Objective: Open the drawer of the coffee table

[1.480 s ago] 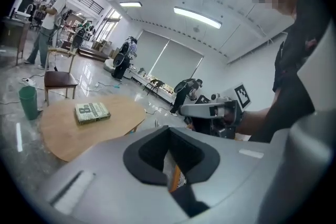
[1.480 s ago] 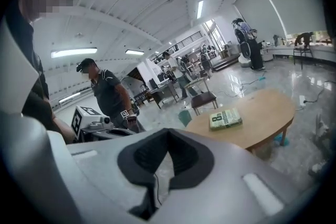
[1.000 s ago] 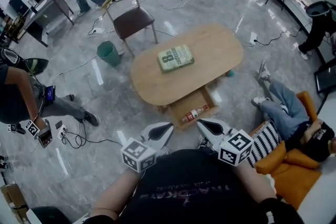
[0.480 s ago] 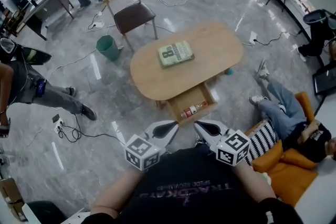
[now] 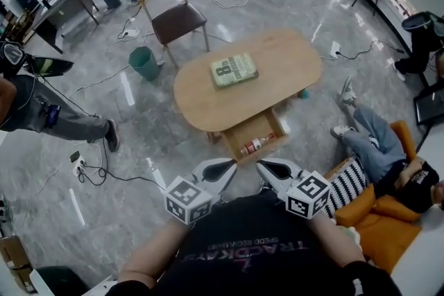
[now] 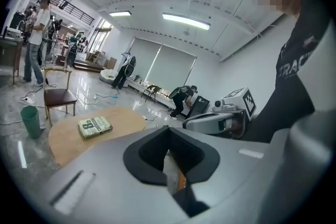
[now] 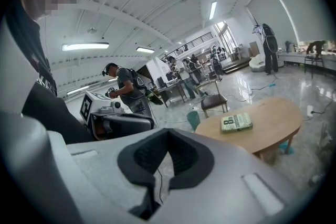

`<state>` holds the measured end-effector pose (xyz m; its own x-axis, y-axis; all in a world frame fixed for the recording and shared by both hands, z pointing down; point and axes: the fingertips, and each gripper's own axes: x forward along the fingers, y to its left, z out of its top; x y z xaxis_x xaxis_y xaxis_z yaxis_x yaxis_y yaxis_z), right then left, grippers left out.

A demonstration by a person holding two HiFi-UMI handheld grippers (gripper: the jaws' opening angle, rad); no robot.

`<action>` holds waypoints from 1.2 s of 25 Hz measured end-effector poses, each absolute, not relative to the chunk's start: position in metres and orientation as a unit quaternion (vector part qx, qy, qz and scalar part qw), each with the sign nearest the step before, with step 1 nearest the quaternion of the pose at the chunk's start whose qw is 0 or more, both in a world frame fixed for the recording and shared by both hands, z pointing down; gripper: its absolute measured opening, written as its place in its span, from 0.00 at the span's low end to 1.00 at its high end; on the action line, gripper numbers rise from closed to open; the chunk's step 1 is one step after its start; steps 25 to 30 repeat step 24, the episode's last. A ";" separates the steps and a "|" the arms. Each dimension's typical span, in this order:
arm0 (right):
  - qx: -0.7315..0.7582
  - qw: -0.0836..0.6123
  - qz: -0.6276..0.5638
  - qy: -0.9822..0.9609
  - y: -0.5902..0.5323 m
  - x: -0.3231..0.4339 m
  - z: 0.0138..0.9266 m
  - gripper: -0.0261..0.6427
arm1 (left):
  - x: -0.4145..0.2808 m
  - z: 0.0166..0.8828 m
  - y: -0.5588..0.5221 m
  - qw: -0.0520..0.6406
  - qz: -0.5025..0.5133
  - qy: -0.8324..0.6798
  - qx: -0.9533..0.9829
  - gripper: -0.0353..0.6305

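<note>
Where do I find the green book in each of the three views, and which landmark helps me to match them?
Head view: the book lies a little above the middle, on the oval table.
Left gripper view: the book is at the left, on the table.
Right gripper view: the book is right of the middle, on the table.
Shared landmark: the chair with the dark seat, beyond the table in every view.

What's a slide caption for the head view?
Drawer of the coffee table open, bottle inside; left gripper and right gripper shut, short of it.
</note>
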<state>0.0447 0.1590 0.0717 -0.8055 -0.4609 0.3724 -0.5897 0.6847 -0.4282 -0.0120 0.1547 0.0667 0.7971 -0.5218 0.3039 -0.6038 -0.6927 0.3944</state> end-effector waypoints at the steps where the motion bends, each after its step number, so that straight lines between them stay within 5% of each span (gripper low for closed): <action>1: 0.288 0.118 0.272 -0.911 0.160 0.044 0.071 0.04 | -0.012 0.066 0.155 0.243 0.084 -0.307 0.916 0.06; 30: 0.281 0.126 0.270 -0.912 0.154 0.033 0.075 0.04 | -0.020 0.071 0.153 0.250 0.080 -0.308 0.914 0.06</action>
